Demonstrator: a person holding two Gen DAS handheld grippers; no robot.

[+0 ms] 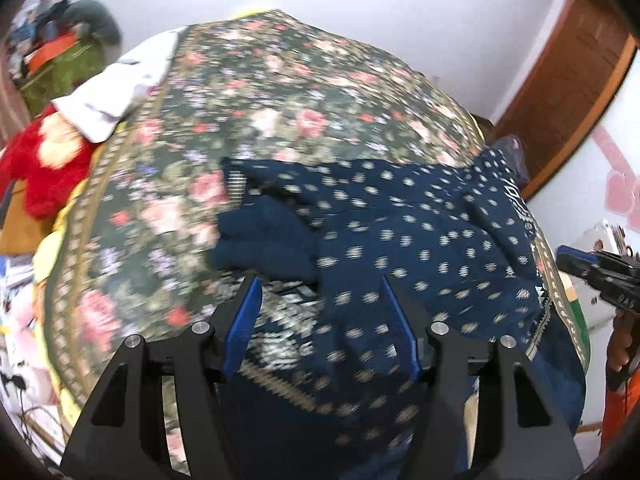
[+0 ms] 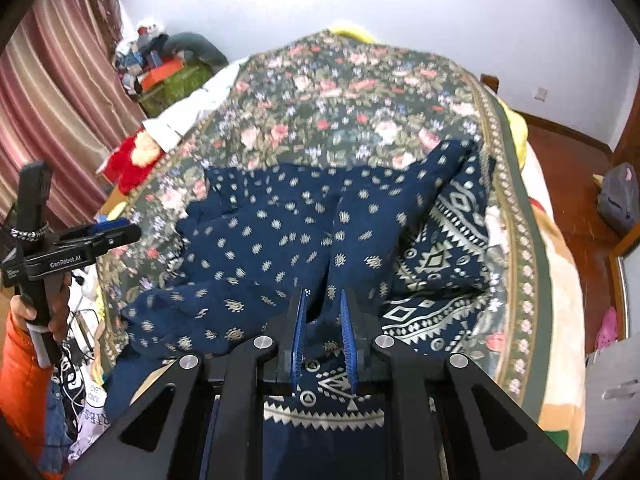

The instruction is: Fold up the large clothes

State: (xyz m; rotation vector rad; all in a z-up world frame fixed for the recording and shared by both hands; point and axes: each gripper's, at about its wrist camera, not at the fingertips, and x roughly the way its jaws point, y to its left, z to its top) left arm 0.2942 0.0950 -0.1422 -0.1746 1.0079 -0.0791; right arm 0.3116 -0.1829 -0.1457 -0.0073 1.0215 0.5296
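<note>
The navy dress [image 2: 304, 232] lies rumpled, apparently half-folded, along the bed's [image 2: 516, 240] near edge. The left gripper [image 1: 320, 320] stands spread and empty above it; the right gripper [image 2: 324, 340] pinches its patterned hem, folding unfinished.

Plain white walls [image 2: 440, 8], striped pinkish curtains [image 2: 56, 120] on the left, wood floor [image 2: 568, 184] right, floral bedspread [image 2: 340, 92] covering the bed.

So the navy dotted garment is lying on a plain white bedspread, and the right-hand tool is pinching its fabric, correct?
Not quite. The bedspread is dark green with pink flowers, not plain white, as the right wrist view shows. The rest holds: the navy dotted garment lies on it, and the right gripper is pinching its fabric.
</note>
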